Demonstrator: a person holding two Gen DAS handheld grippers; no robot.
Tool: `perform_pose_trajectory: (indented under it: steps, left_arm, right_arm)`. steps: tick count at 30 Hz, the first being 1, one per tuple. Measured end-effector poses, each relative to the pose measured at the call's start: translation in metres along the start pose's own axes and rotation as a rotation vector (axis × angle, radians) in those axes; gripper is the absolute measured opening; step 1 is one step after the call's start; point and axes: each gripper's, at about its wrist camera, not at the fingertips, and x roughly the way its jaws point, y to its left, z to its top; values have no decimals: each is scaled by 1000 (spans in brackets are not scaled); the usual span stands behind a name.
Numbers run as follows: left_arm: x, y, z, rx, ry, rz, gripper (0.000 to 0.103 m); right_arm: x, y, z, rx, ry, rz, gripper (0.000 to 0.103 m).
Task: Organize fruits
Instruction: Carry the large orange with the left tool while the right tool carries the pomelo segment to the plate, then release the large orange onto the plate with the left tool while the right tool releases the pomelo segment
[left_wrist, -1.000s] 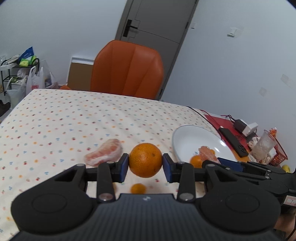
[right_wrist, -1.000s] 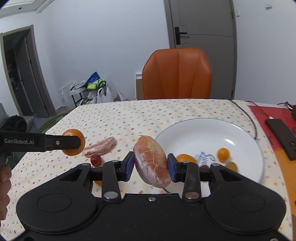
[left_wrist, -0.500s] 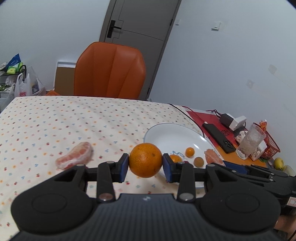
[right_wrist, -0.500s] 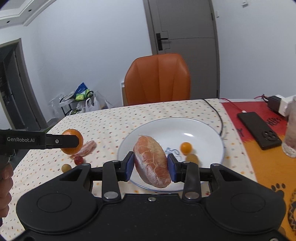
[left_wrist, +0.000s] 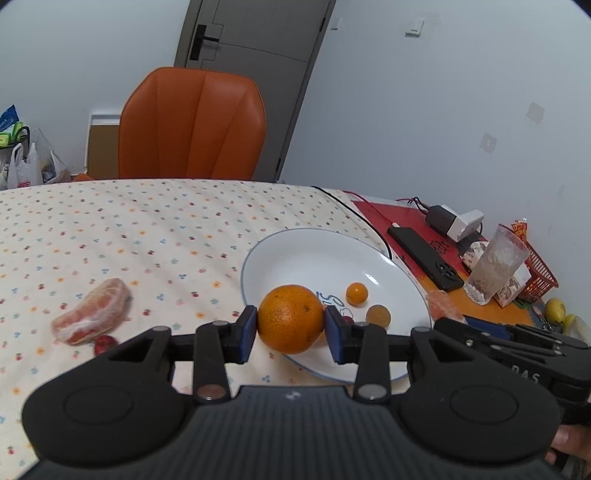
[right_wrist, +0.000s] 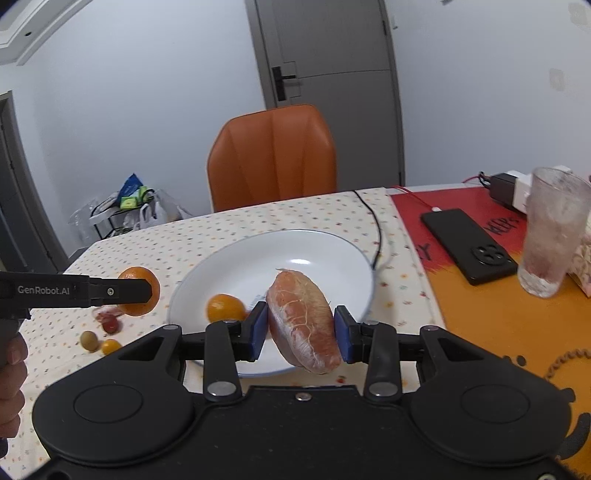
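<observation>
Nearest in the left wrist view, the left gripper (left_wrist: 290, 334) has its fingers (left_wrist: 246, 334) clamped on an orange (left_wrist: 290, 318), held above the near left rim of a white plate (left_wrist: 317, 254). In the right wrist view, the right gripper (right_wrist: 301, 334) has its fingers (right_wrist: 341, 334) clamped on a peeled pomelo piece (right_wrist: 303, 325), tilted, over the near part of the plate (right_wrist: 295, 247). At the left edge of that view a hand (right_wrist: 9, 384) holds the left gripper's handle, and the orange (right_wrist: 142, 291) shows at its tip, left of the plate.

On the desk (left_wrist: 110, 229), left of the plate, lie a second pomelo piece (left_wrist: 92, 311) and, just beside its near end, a small red fruit (left_wrist: 104, 344). The right wrist view also shows a green fruit (right_wrist: 89, 340) and a small orange fruit (right_wrist: 110, 346) near them.

On the plate lie a small orange fruit (left_wrist: 357, 293) and a brownish one (left_wrist: 378, 315) close together, with a red one partly hidden behind the right finger.

Right of the plate, a black phone (right_wrist: 469, 245) lies on a red and orange mat (right_wrist: 491, 302), with a frosted glass (right_wrist: 552, 232) further right. A black cable (right_wrist: 373, 225) runs past the plate's far right rim. Beyond the desk stand an orange chair (right_wrist: 273, 155) and a grey door (right_wrist: 332, 74).
</observation>
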Motion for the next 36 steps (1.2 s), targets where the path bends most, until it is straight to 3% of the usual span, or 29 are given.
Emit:
perform_pose_trajectory:
  steps: [11, 17, 23, 29, 36]
  left_arm:
    - [43, 5, 2, 1, 31, 23, 38]
    - [50, 6, 6, 8, 23, 41, 38]
    - [44, 6, 12, -4, 2, 13, 41]
    - [24, 10, 17, -19, -32, 12, 60]
    - [-1, 16, 15, -12, -56, 30, 81]
  right_arm:
    - [19, -8, 3, 67, -14, -6, 36]
    - [28, -2, 6, 48, -14, 16, 36]
    - [31, 4, 10, 41, -20, 27, 36]
    - [32, 13, 16, 24, -41, 34, 38]
    - [25, 20, 16, 35, -61, 34, 51]
